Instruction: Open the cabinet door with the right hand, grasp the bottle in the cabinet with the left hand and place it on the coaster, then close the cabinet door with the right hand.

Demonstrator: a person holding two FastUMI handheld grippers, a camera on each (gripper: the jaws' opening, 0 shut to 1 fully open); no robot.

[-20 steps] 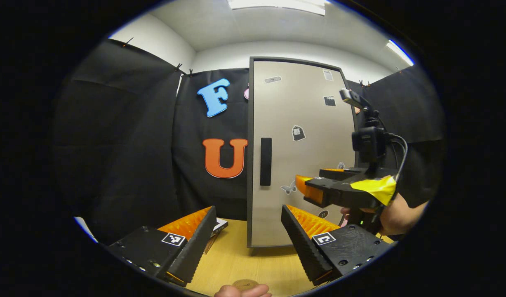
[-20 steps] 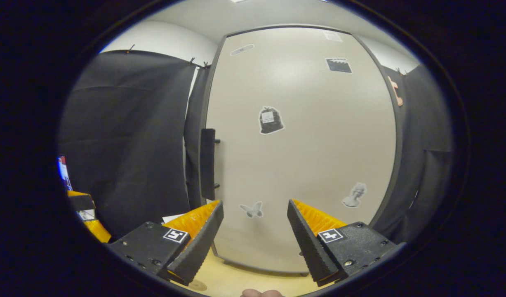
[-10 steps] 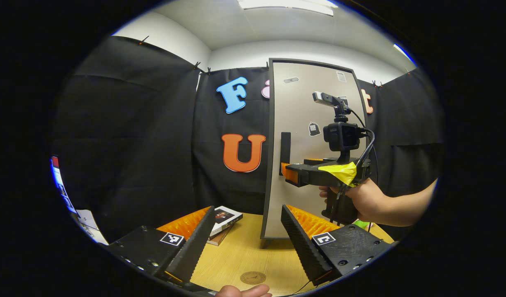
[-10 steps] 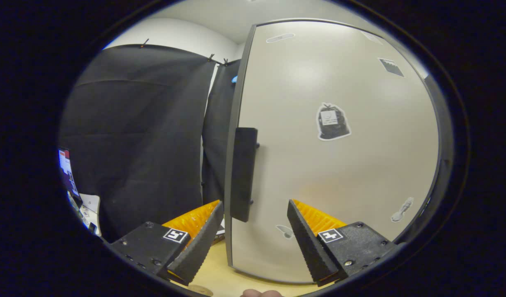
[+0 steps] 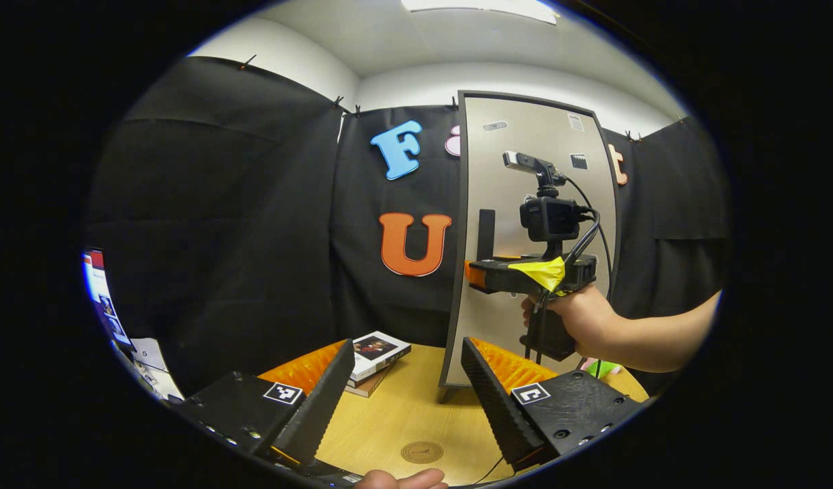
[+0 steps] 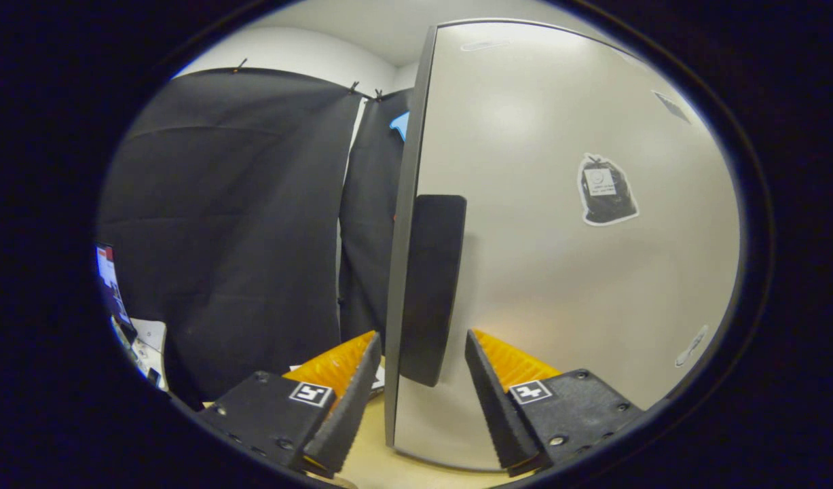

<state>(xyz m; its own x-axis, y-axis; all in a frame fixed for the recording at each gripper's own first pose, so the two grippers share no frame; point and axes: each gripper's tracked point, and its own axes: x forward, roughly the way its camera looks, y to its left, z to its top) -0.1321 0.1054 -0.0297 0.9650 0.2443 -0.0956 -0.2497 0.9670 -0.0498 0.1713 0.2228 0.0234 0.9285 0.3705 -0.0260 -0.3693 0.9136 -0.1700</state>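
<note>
Here, nearest in the right gripper view, the right gripper (image 6: 416, 380) has its jaws apart on either side of the lower end of the door handle (image 6: 431, 288), not yet pressing it. The handle is a dark bar with its long axis upright, mounted beside the left edge of the cabinet door (image 6: 565, 272), which is closed; the bottle behind it is hidden. In the left gripper view the left gripper (image 5: 402, 387) hangs wide and empty over the table's near edge, above the coaster (image 5: 421, 452), well back from the cabinet door.
</note>
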